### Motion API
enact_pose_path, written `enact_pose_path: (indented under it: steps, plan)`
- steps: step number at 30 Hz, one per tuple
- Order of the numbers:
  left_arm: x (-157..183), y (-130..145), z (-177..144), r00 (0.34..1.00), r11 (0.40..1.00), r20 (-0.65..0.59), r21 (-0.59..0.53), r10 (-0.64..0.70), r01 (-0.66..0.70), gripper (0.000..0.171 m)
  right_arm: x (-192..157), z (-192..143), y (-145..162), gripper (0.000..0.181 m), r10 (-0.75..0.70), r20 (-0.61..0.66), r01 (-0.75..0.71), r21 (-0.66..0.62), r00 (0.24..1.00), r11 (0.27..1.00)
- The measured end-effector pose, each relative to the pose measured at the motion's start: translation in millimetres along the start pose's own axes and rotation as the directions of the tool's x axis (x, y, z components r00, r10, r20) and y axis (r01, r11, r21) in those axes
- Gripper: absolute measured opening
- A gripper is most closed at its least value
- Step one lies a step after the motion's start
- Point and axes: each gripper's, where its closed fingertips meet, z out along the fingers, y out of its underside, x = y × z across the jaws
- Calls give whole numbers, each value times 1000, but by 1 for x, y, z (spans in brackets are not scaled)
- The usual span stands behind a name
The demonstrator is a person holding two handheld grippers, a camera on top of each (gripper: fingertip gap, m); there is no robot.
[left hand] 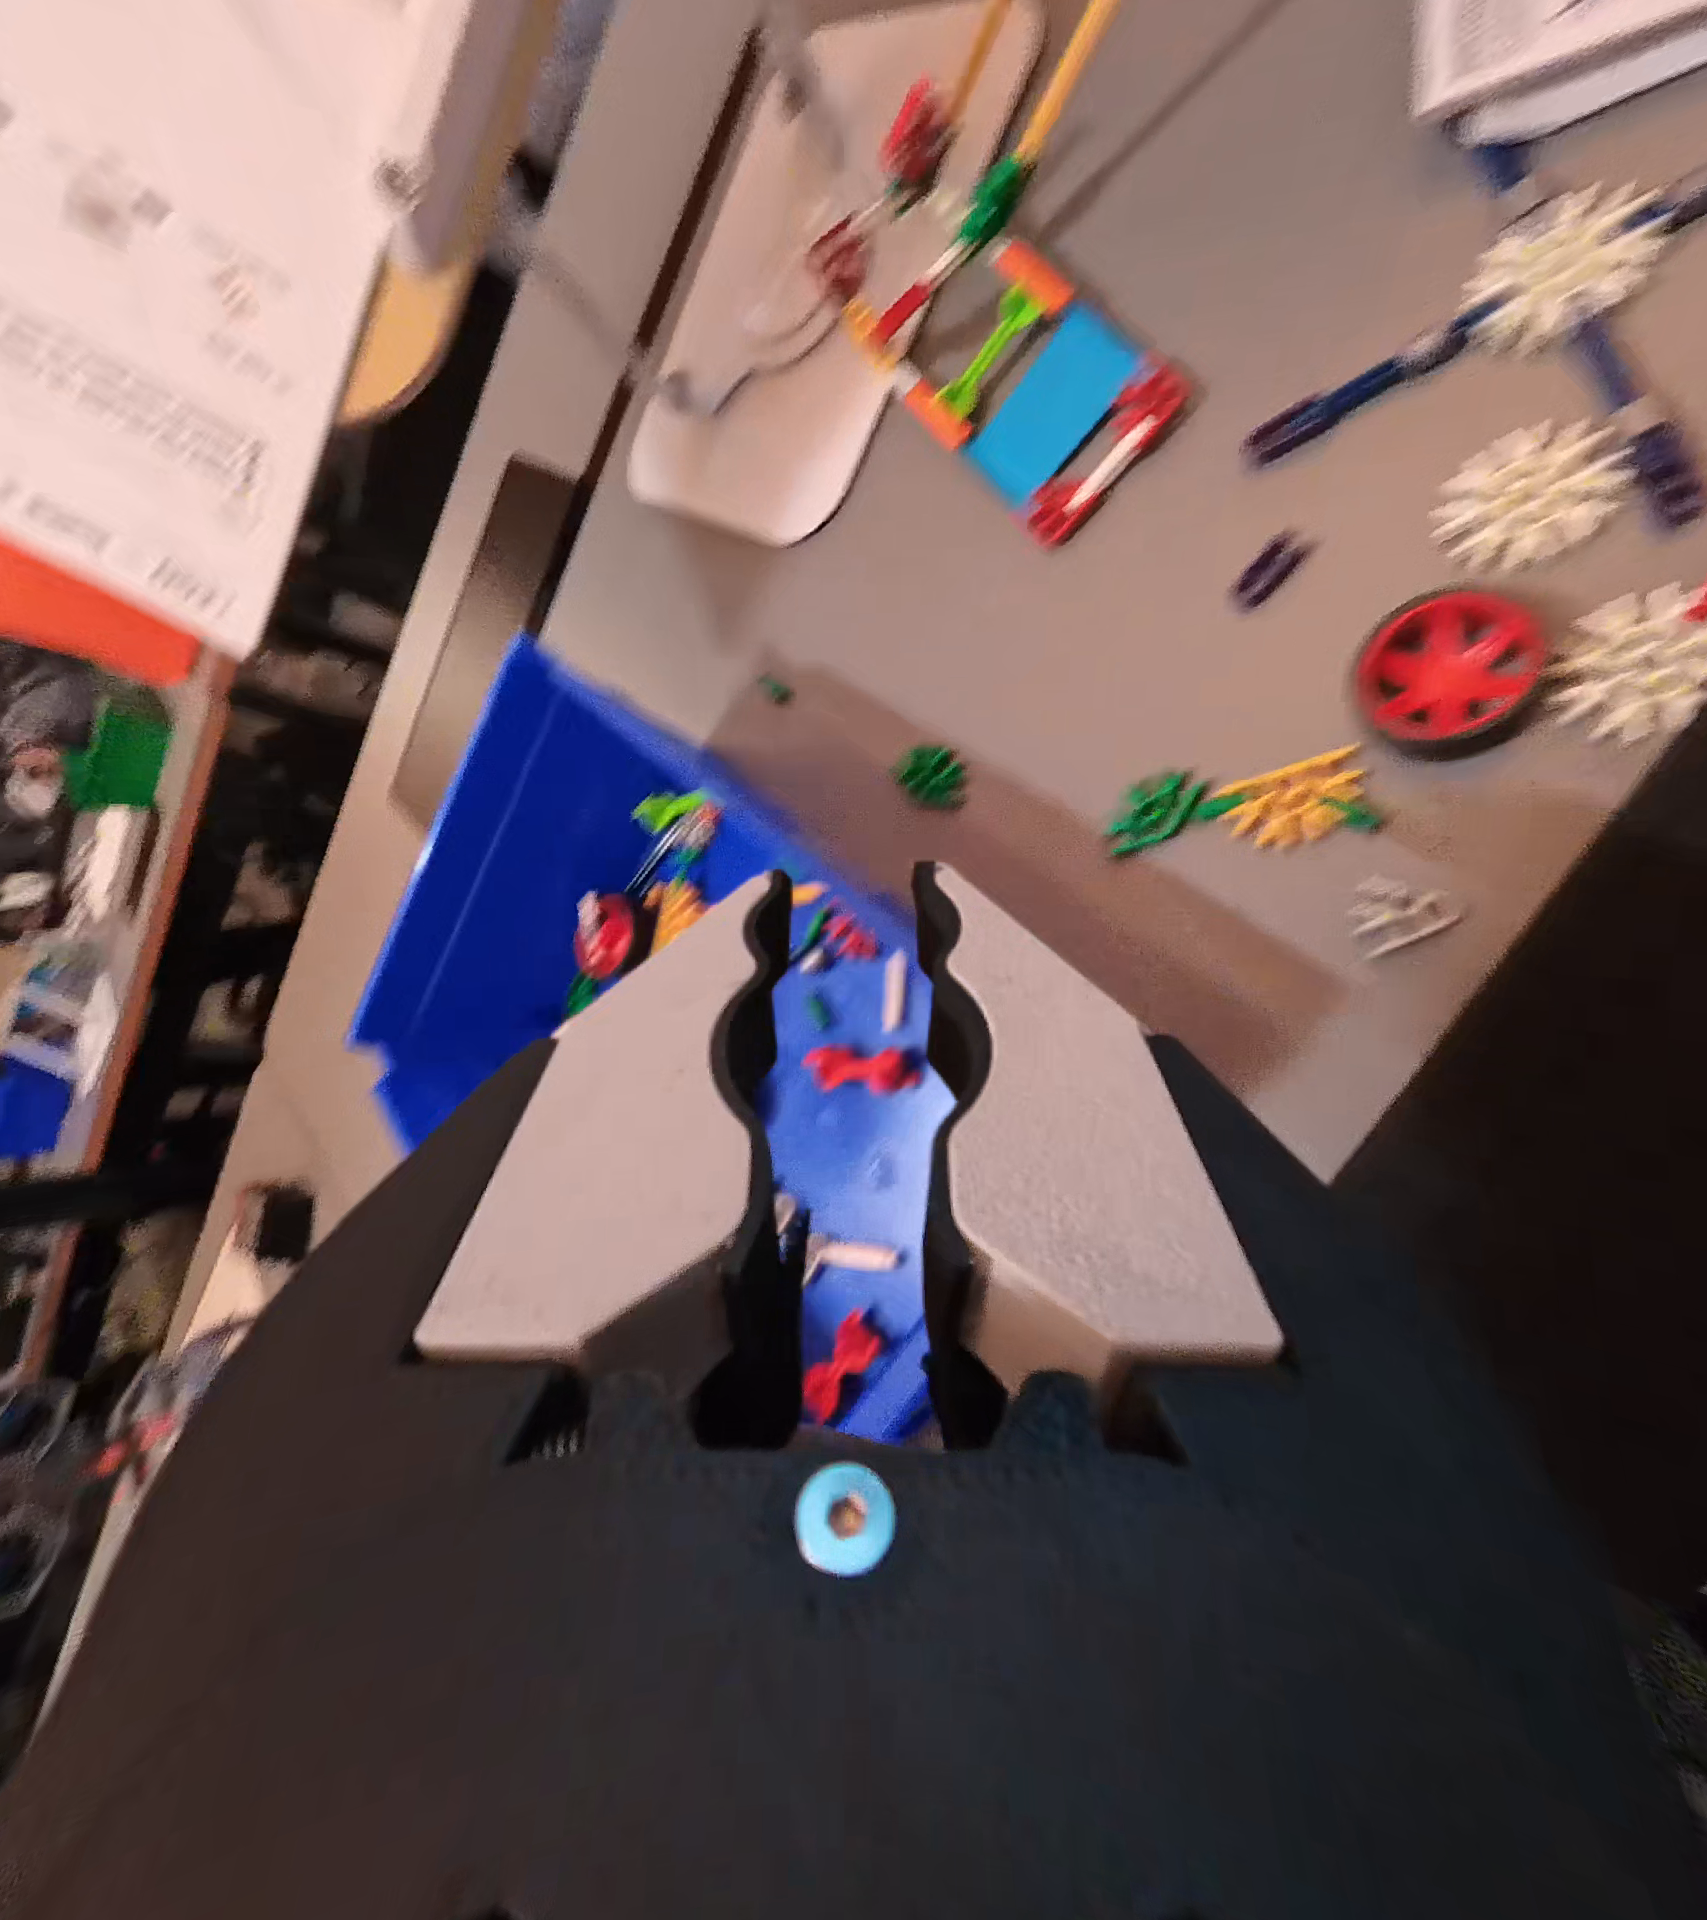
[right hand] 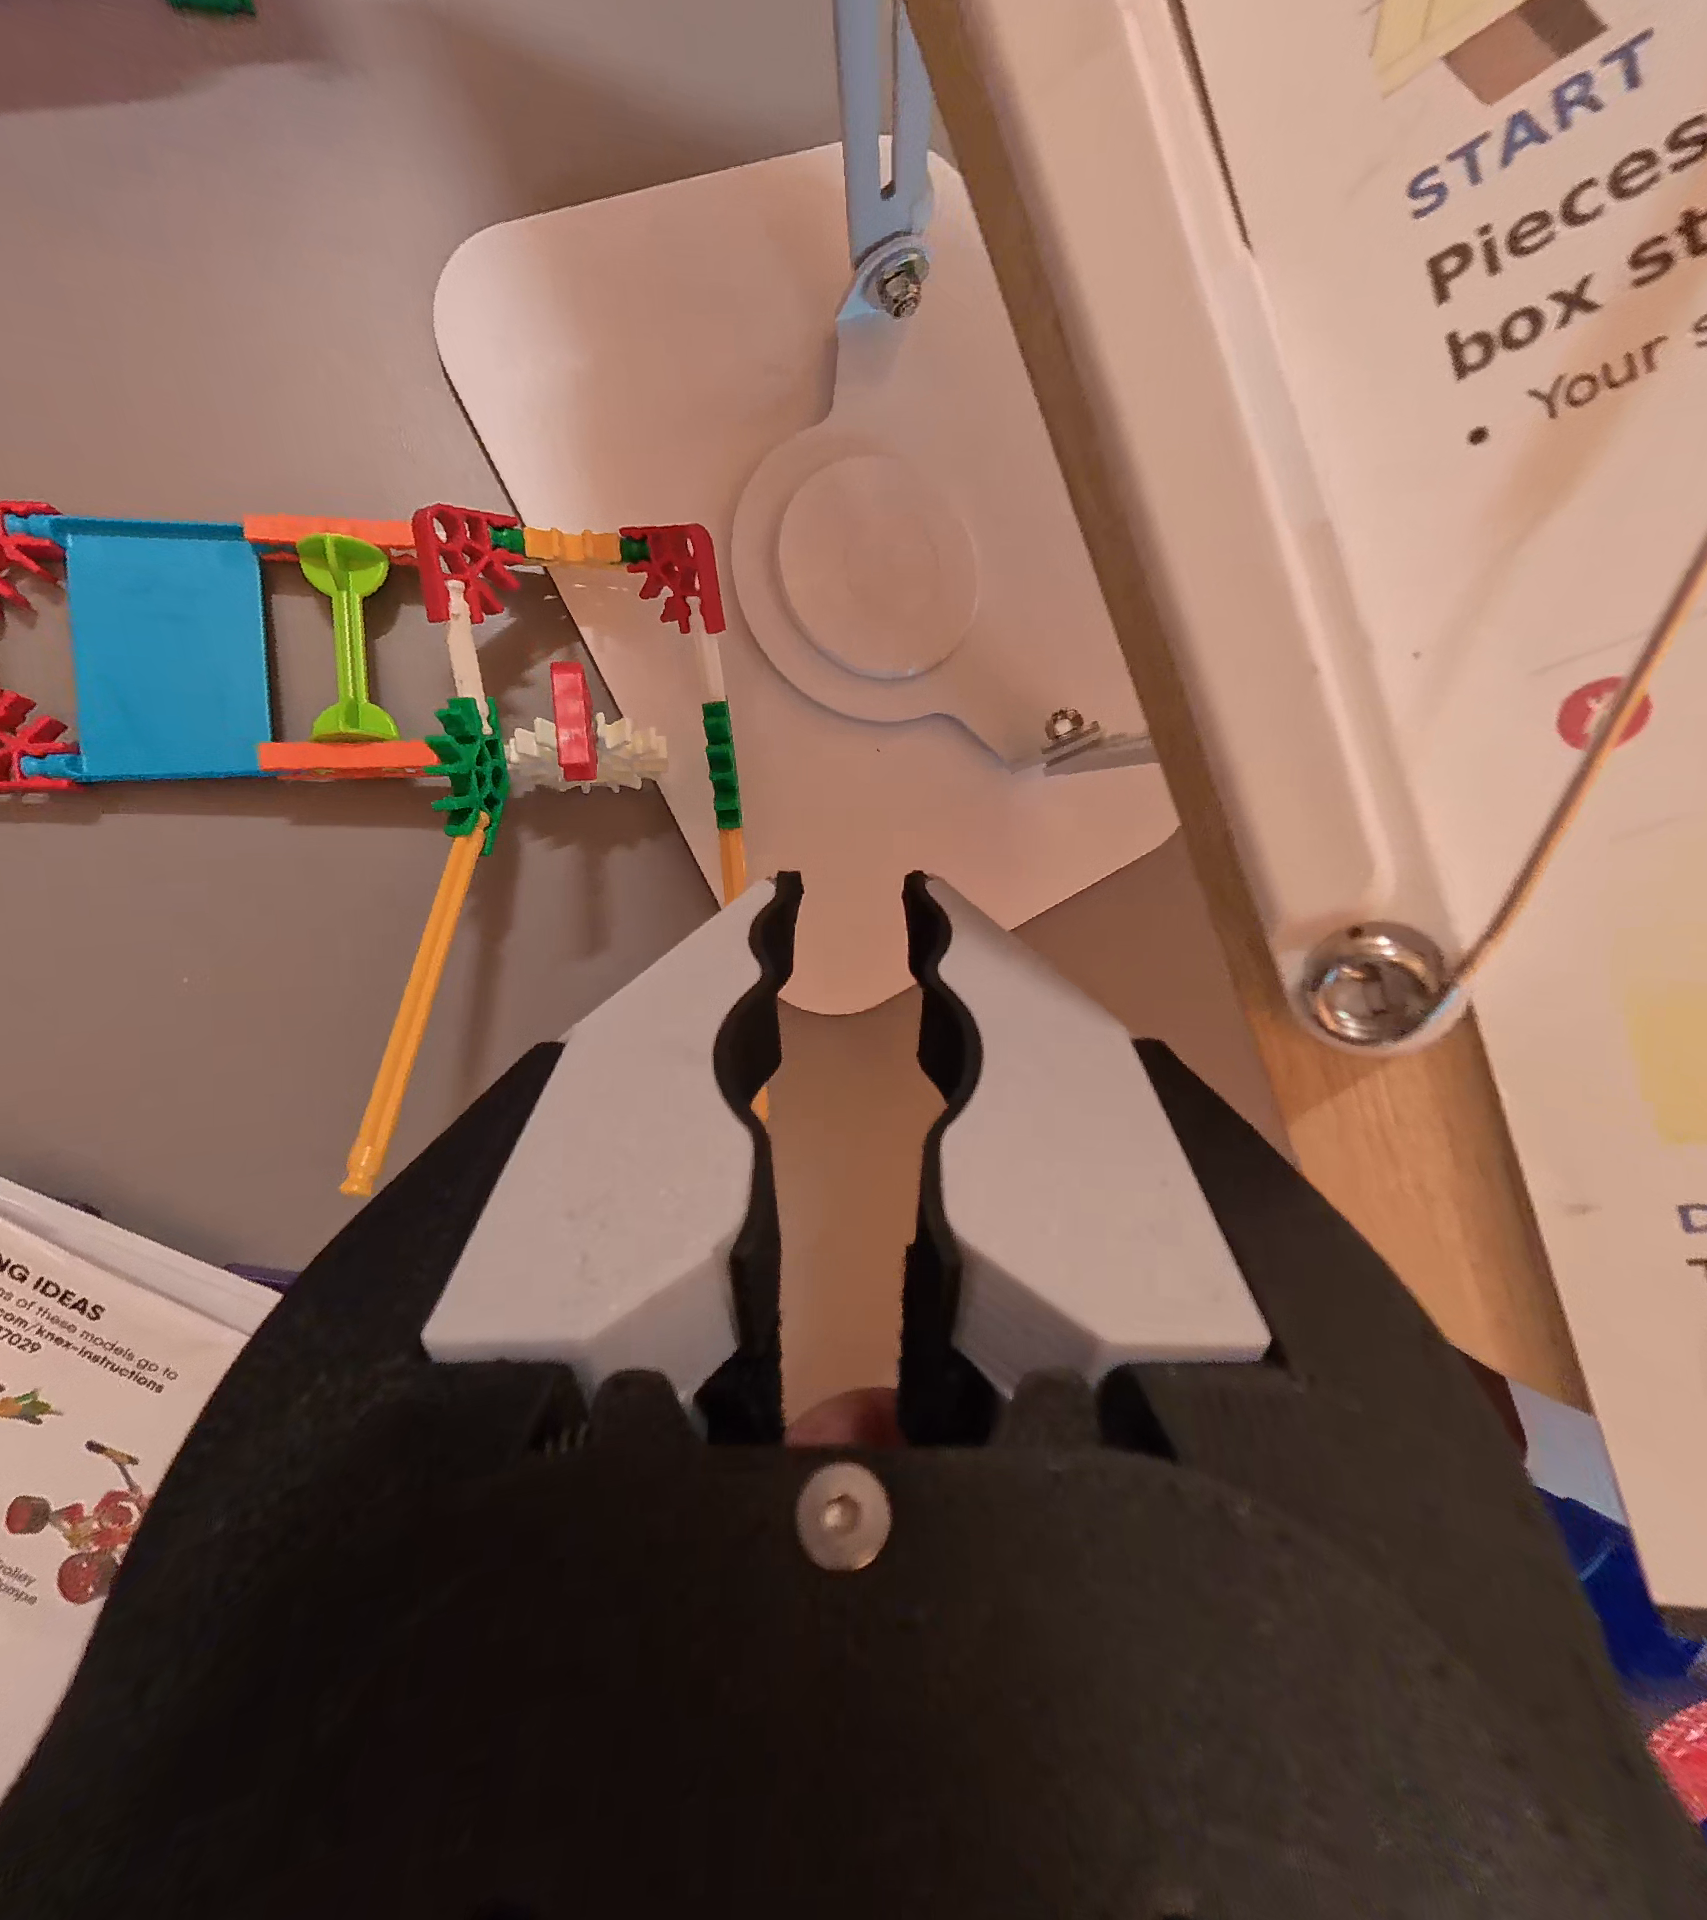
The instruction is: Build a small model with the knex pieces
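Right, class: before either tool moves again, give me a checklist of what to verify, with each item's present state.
1. Left tool empty, jaws apart: ok.
2. Right tool empty, jaws apart: ok.
3. Blue bin below left tool holds loose pieces: ok.
4. Left view sharp: not ok, blurred.
5. Rod-and-connector model lies flat on the table, untouched: ok.
6. Right tool clear of the white stand base: cannot tell.

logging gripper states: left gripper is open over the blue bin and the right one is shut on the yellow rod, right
Not quite. The right wrist view shows the right gripper open and empty, jaws apart over the white base; the yellow rod lies apart, to its left. The rest holds: the left gripper is open over the blue bin.
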Motion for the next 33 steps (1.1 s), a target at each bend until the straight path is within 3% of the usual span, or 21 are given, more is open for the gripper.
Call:
enact_pose_path:
  steps: [6,9,13,15,22,30,33]
  plan:
    - [-61,76,-15,993,981,108,-185,-38,57,19,-3,7,3,19,-8,8,8,-24,1000,1000]
    - [-41,106,2,987,958,-79,-265,-138,113,16,-4,10,6,19,-7,8,8,-39,1000,999]
    - [-20,151,29,967,914,-210,-403,-147,51,13,-6,14,8,20,-15,10,16,-56,1000,998]
    - [-15,174,38,956,862,-219,-503,-194,60,16,-6,16,8,19,-16,12,17,-60,1000,998]
    - [3,193,62,855,756,-199,-588,-479,287,20,-2,14,7,19,-11,9,12,-49,1000,999]
    - [1,202,59,826,678,-126,-645,-549,353,30,3,2,1,20,-9,-6,9,-13,1000,1000]
    - [2,196,65,795,666,-135,-639,-591,386,26,3,-2,-2,19,-7,-8,7,3,1000,1000]
